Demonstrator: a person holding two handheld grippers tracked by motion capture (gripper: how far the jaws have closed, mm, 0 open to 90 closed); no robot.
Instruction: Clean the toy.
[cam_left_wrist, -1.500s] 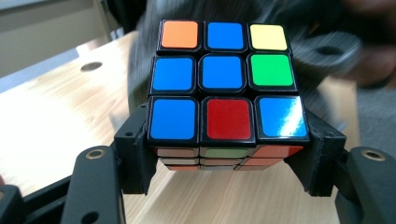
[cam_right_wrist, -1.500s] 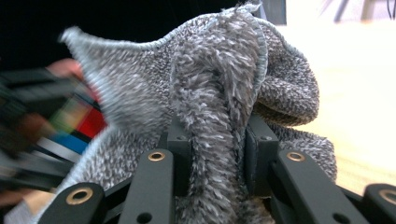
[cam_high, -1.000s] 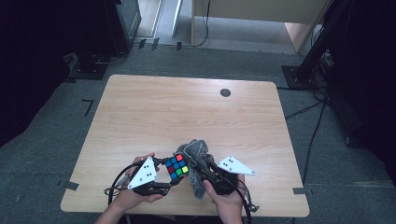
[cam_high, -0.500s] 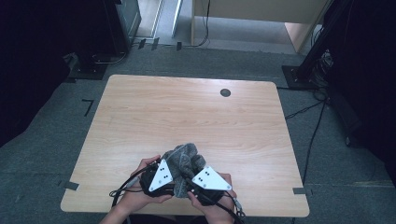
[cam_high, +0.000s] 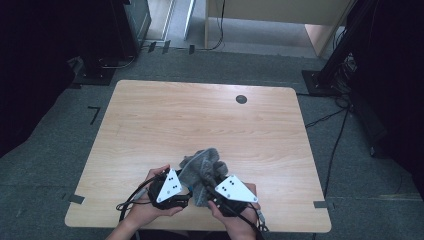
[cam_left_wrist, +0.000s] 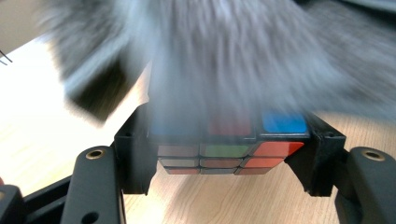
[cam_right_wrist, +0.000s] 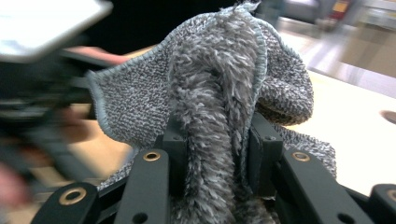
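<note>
My left gripper (cam_left_wrist: 229, 140) is shut on a Rubik's cube (cam_left_wrist: 229, 151), gripped by its sides just above the wooden table (cam_high: 200, 115). A fluffy grey cloth (cam_left_wrist: 233, 60) lies blurred over the top of the cube. My right gripper (cam_right_wrist: 217, 154) is shut on a bunched fold of that cloth (cam_right_wrist: 215, 93). In the high view both hands sit near the table's front edge. The left gripper (cam_high: 186, 194) and right gripper (cam_high: 212, 192) are close together, and the cloth (cam_high: 202, 167) is heaped between and over their tips, hiding the cube.
A small black round hole (cam_high: 241, 99) marks the far right part of the table. Dark stands and cables line the floor (cam_high: 350, 165) around it. Cables trail from both grippers over the front edge.
A second ago the cube showed in the high view with the cloth to its right. The right gripper has since carried the cloth leftward over the cube, and the two grippers are now closer together.
</note>
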